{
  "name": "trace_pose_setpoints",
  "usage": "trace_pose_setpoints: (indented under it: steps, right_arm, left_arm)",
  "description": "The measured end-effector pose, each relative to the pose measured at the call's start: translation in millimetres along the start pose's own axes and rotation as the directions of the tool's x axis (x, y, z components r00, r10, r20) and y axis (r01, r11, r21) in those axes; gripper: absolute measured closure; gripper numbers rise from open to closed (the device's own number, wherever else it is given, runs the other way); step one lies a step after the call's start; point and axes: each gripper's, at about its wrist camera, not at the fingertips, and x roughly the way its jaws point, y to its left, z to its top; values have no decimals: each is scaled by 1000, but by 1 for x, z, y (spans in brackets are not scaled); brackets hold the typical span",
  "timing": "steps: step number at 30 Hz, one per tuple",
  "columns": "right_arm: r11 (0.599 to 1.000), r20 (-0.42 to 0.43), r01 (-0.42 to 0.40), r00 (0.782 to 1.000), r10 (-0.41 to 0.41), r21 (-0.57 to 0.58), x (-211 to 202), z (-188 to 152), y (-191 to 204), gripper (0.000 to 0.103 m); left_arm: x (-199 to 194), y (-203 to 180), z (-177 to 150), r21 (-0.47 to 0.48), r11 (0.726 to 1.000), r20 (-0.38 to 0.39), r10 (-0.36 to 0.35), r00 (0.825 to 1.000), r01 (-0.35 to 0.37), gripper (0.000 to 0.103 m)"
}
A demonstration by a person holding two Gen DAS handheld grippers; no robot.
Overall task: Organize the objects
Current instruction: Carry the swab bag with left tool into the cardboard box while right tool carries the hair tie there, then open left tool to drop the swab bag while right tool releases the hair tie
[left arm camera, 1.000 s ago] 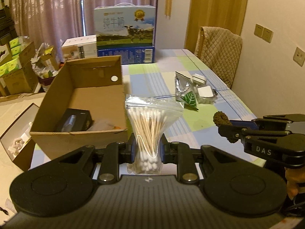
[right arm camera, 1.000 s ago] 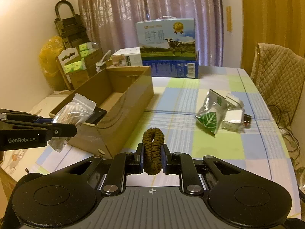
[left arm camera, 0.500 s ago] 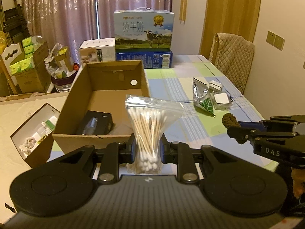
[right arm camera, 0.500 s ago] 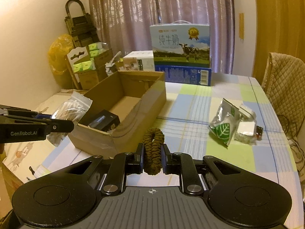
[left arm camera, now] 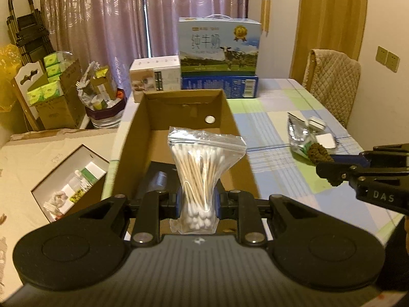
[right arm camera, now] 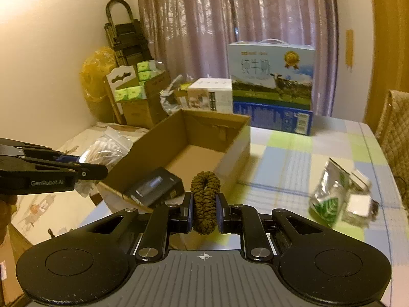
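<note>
My left gripper [left arm camera: 196, 202] is shut on a clear zip bag of cotton swabs [left arm camera: 202, 168], held upright just before the near end of an open cardboard box [left arm camera: 230, 117]. A black case [left arm camera: 158, 176] lies inside the box. My right gripper [right arm camera: 204, 211] is shut on a dark brown braided hair tie [right arm camera: 204, 192], to the right of the box's near corner. In the left wrist view the right gripper [left arm camera: 332, 171] comes in from the right with the hair tie [left arm camera: 317, 151]. The right wrist view shows the left gripper [right arm camera: 92, 168] with the swab bag [right arm camera: 107, 148] at the left.
A silver-green foil pouch [right arm camera: 329, 194] and small white items [right arm camera: 360, 202] lie on the checked tablecloth [right arm camera: 294, 153] at right. A milk carton box [left arm camera: 219, 41] and a white box [left arm camera: 153, 74] stand behind the cardboard box. A padded chair [left arm camera: 332, 87] is at right; an open white box [left arm camera: 74, 179] lies lower left.
Both grippers, still holding their things, have drawn back and risen a little and swung left; the cardboard box now lies straight ahead of the left gripper.
</note>
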Motion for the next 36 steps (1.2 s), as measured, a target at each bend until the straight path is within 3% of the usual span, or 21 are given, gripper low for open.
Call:
trace_pose_setpoints:
  steps: [8, 24, 26, 28, 30, 36]
  right_arm:
    - [999, -13, -29, 999, 29, -14, 37, 23, 9, 89]
    - [999, -59, -35, 998, 35, 15, 86, 31, 4, 89]
    - [999, -64, -34, 997, 35, 20, 89, 30, 3, 89]
    - [999, -68, -36, 997, 38, 27, 91, 29, 2, 89]
    - [999, -70, -36, 997, 38, 27, 92, 28, 1, 89]
    - [998, -76, -43, 996, 45, 37, 95, 28, 1, 89]
  left_arm:
    - [28, 27, 21, 7, 1000, -16, 23, 1000, -23, 84]
    - [80, 45, 32, 13, 1000, -54, 9, 999, -9, 83]
    - [85, 45, 32, 13, 1000, -60, 2, 998, -1, 81]
    - [93, 45, 31, 12, 1000, -76, -5, 997, 6, 65]
    - [96, 46, 29, 12, 1000, -78, 4, 997, -3, 58]
    - [93, 51, 22, 1, 1000, -77, 13, 997, -13, 58]
